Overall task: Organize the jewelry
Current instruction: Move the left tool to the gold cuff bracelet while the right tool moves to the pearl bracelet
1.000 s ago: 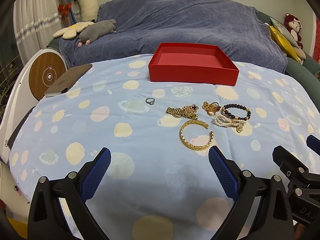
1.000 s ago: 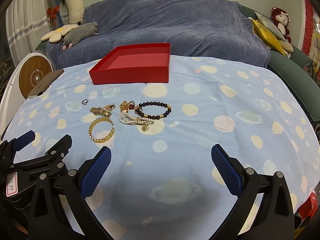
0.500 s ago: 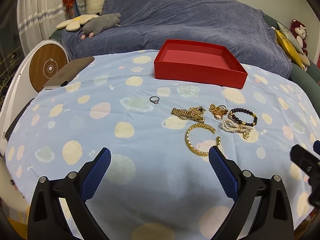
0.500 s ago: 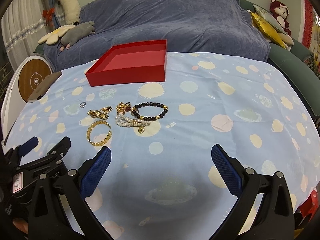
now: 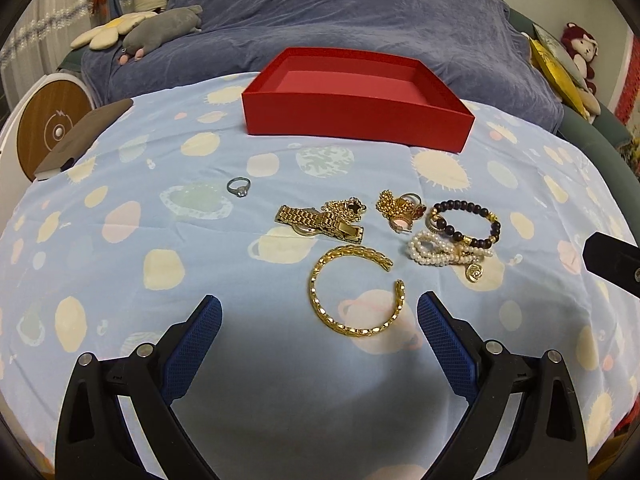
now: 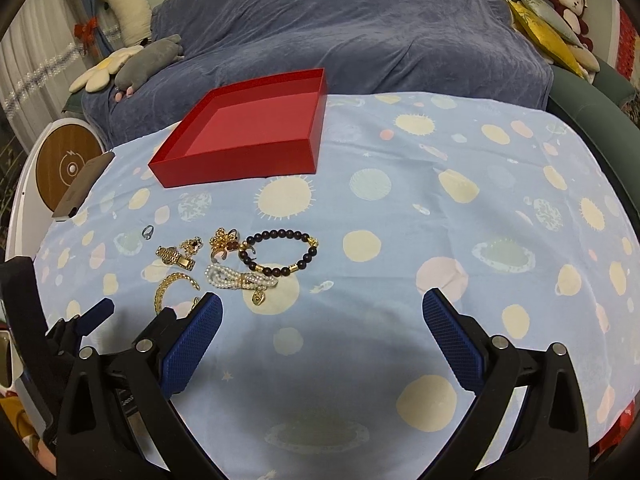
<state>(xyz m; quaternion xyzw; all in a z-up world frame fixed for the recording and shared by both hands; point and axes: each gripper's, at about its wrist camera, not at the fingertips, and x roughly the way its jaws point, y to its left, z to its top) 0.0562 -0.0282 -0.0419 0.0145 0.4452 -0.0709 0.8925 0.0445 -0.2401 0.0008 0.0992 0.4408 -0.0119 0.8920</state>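
Showing the start: shallow red cardboard tray empty; gold open cuff bangle, dark bead bracelet and silver ring lie before it; left gripper and right gripper gape, holding nothing

Tablecloth: box at 12 o'clock, far side. Ring at 10 o'clock, apart from the rest. Watch centre; open bangle at its 6 o'clock. Bead bracelet at 3 o'clock, touching pearl bracelet nearer the viewer.
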